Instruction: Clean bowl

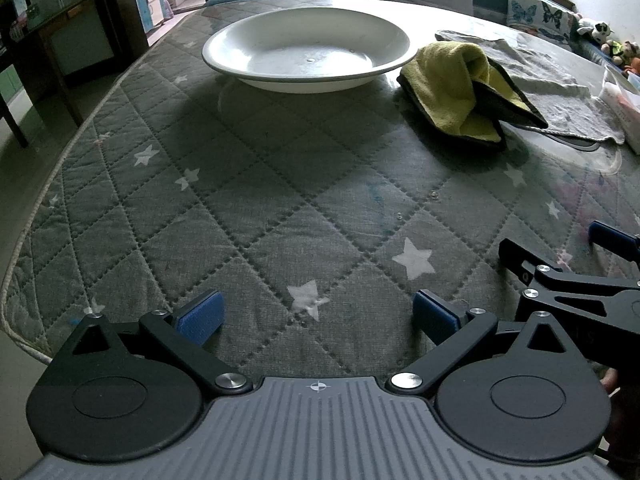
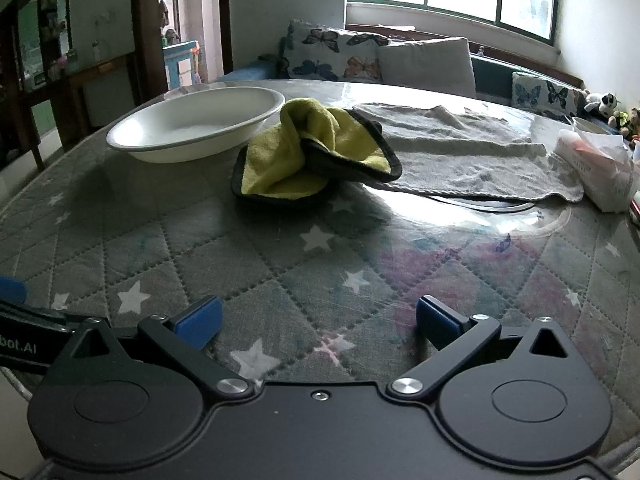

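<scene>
- Two grippers, nearest the cameras: left gripper (image 1: 318,314) and right gripper (image 2: 318,318), side by side low over the table's near edge, each with blue-padded fingers spread wide and holding nothing.
- Table (image 1: 256,216): round, covered in grey quilted cloth with white stars under a glossy clear sheet.
- Yellow cloth (image 2: 296,152): crumpled, dark-edged, mid-table, just right of the bowl, its edge seemingly touching the rim.
- Bowl (image 1: 306,50): white, wide, shallow, upright on the far left part of the table.
- Grey towel (image 2: 472,152): spread flat, right of the yellow cloth, partly beneath it.
- Butterfly cushions (image 2: 336,54): on seating beyond the table.
</scene>
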Available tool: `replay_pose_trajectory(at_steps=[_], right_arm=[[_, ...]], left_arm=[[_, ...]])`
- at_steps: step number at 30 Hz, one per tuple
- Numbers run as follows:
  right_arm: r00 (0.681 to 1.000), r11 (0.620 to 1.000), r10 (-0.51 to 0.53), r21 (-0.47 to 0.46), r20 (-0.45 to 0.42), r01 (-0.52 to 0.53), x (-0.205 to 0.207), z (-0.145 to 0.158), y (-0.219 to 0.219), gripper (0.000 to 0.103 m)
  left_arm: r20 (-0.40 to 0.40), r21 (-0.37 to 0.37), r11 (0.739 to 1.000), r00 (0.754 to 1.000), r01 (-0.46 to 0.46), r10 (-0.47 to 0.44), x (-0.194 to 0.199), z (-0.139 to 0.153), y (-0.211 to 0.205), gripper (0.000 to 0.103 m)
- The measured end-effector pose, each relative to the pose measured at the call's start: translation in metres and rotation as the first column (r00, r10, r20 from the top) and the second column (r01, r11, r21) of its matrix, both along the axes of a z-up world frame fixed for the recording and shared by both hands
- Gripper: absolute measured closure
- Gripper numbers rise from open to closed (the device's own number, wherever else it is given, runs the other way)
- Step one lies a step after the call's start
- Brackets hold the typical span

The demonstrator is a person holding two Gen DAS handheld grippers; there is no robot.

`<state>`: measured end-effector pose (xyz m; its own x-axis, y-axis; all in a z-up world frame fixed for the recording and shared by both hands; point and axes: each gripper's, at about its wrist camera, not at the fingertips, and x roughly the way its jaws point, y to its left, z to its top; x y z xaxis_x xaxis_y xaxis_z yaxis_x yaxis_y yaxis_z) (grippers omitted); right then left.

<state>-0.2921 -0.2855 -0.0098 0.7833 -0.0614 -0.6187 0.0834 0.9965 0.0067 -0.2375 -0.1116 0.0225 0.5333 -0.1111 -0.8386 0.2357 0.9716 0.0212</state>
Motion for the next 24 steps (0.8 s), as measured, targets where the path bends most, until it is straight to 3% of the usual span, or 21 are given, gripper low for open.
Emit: replay_pose_trajectory(at_steps=[15, 24], right_arm=[[1.0, 1.0, 0.008, -0.002, 0.009, -0.007, -0.0033, -0.0006, -0.0037, 0.0], [1.0, 1.0, 0.0, 0.0, -0.007, 0.0, -0.0057, 0.0011, -0.0083, 0.0]], left_arm=[[-0.008, -0.005, 1.0, 1.0, 0.019, -0.019, 0.0003, 0.0002, 0.0003, 0.001], [-0.001, -0.008, 0.996, 0.996, 0.087, -0.087, -0.0008, -0.0007, 0.0058, 0.001]])
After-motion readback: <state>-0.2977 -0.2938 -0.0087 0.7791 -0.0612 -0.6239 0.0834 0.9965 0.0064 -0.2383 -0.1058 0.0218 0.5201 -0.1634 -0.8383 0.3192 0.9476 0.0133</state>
